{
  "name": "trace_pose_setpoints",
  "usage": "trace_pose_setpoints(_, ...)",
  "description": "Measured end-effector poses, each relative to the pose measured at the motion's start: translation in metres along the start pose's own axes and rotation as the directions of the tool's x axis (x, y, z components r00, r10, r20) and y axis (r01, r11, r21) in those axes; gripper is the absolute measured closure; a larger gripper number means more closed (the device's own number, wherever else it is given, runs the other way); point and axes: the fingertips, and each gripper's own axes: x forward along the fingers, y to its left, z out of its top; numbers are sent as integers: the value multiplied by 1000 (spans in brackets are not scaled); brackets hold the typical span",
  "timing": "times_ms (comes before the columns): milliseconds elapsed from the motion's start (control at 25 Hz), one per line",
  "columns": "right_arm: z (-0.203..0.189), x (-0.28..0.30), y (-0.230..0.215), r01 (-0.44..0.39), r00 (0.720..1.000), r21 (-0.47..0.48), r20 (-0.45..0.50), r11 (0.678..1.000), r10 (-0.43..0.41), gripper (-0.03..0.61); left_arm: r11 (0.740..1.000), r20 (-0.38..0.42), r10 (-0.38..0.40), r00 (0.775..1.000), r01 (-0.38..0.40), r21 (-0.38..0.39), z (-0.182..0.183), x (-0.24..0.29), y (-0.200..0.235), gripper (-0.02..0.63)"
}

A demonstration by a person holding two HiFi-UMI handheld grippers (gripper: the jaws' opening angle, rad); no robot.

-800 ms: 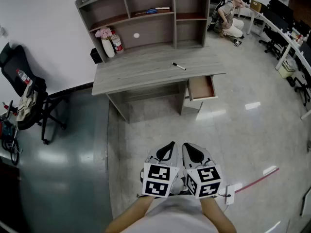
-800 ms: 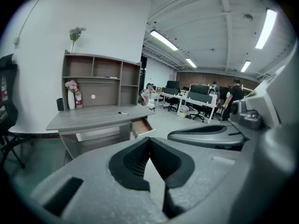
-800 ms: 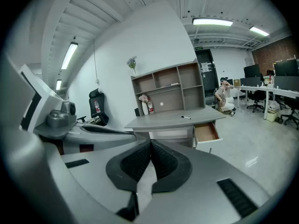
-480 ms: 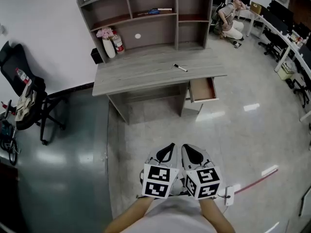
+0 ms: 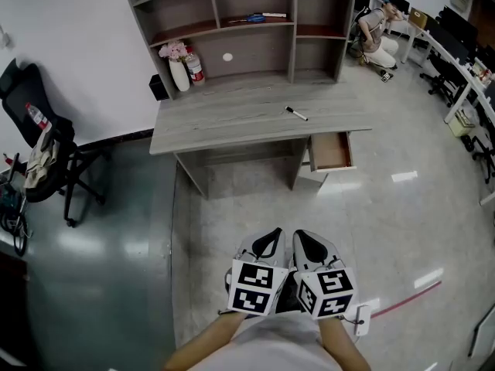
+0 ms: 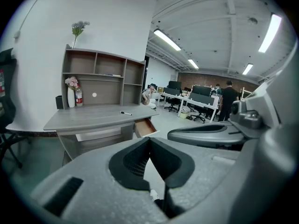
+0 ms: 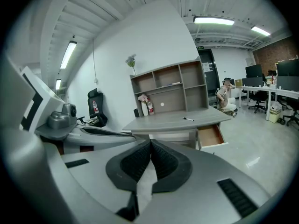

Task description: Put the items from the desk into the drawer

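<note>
Drawer (image 5: 331,151) (open) partly hidden under desk (image 5: 232,118) — marker (image 5: 297,114) tiny.

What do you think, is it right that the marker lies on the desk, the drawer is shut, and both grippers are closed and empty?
Not quite. The drawer is pulled open, not shut; the head view shows it. The rest holds: the marker lies on the desk, and the left gripper and right gripper are both closed and empty.
</note>
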Motion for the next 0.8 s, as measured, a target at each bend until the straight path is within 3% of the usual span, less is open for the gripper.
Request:
trace_pose_setpoints(240,19,41,-27,-54,998,-14,11,998,54,577,1000,-2,29,1000,-29,-12,21,47,20,611)
trace_pose_setpoints(800,85,140,-176,-116,993,51,-7,992,116,577,996,-58,85,995,-85,-11,105,210,39,611)
